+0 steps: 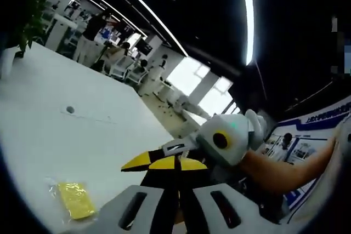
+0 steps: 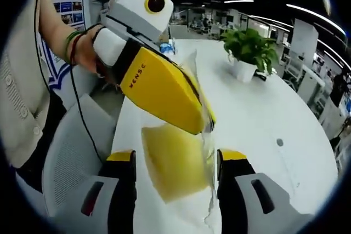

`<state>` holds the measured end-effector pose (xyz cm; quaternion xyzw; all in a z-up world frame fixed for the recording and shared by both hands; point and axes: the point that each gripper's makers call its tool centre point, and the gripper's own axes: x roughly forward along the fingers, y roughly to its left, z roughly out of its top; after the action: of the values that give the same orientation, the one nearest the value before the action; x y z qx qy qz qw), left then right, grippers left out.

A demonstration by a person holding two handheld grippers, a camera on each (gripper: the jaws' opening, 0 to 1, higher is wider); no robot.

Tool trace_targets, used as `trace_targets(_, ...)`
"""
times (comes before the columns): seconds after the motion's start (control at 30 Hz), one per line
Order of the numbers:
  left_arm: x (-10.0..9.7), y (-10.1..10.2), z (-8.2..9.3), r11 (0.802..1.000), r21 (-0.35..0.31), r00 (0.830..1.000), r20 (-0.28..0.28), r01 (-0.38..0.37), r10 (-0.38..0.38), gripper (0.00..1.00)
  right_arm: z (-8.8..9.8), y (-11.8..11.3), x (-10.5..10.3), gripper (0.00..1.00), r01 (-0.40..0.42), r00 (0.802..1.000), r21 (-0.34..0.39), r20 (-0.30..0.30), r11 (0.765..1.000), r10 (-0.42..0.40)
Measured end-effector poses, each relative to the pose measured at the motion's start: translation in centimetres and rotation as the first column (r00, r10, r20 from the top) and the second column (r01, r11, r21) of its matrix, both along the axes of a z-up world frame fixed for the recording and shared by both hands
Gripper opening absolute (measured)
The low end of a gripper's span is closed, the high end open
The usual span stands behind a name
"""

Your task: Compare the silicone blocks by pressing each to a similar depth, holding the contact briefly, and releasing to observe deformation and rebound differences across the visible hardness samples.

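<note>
A pale yellow silicone block [image 2: 175, 168] hangs inside a clear plastic bag [image 2: 192, 64] above the white table. My left gripper [image 2: 206, 120], yellow-sided, comes in from the upper left and is shut on the bag's edge. In the left gripper view its yellow tips [image 1: 164, 163] meet with no gap. My right gripper [image 2: 178, 160] is open, one jaw on each side of the bagged block, not touching it. A second yellow block [image 1: 77, 200] lies in its own bag on the table at the lower left. The white housing [image 1: 225, 138] of the right gripper shows behind the left tips.
The white table [image 2: 263, 113] stretches away, with a small round hole [image 2: 279, 142] and a potted plant [image 2: 249, 50] at its far end. A grey chair [image 2: 71, 157] stands at the table's left edge. A person's forearm [image 2: 66, 31] holds the left gripper. People stand in the distance.
</note>
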<state>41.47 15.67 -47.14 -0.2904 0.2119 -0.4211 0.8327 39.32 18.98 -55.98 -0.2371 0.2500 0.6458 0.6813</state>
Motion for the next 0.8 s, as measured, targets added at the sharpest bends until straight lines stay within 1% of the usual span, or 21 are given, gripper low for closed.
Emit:
trace_targets(0.1,-0.1,-0.2,0.1,1.0,-0.006,1.0,-0.002,0.01,-0.01,0.0,-0.1,0.0,0.1,0.5,-0.007,1.0,-0.005,0.0,1.0,0.007)
trace_targets(0.17,-0.3,-0.6,0.2,0.999,-0.018,0.999,-0.01,0.035,-0.036,0.0,-0.2,0.1,0.1,0.47,-0.011,1.0,-0.007,-0.005,1.0,0.011)
trace_targets(0.2,-0.2,-0.5,0.1,1.0,-0.012,1.0,-0.006,0.029,-0.029,0.0,-0.3,0.1,0.0,0.46,-0.019,1.0,-0.012,-0.011,1.0,0.018)
trace_targets(0.23,-0.3,-0.7,0.0,0.999,-0.008,0.999,-0.011,0.041,-0.041,0.0,-0.4,0.1,0.0,0.45,-0.019,1.0,-0.014,-0.015,1.0,0.019)
trace_targets(0.43,-0.5,-0.8,-0.1,0.998,-0.007,0.998,-0.014,0.055,-0.055,0.0,-0.5,0.2,-0.4,0.39,-0.025,0.999,-0.015,-0.043,1.0,0.025)
trace_targets(0.5,-0.6,-0.9,-0.1,0.998,-0.001,0.998,-0.011,0.062,-0.062,0.0,-0.6,0.2,-0.5,0.36,-0.038,0.999,-0.022,-0.03,0.999,0.037)
trace_targets(0.57,-0.8,-1.1,-0.1,0.997,-0.003,0.997,-0.017,0.071,-0.071,0.0,-0.7,0.1,-0.7,0.33,-0.041,0.999,-0.031,-0.03,0.999,0.04)
trace_targets(0.8,-1.4,-1.3,-0.1,0.996,0.005,0.996,-0.015,0.093,-0.093,0.0,-0.9,-0.2,-1.5,0.25,-0.032,0.996,-0.044,-0.08,0.999,0.029)
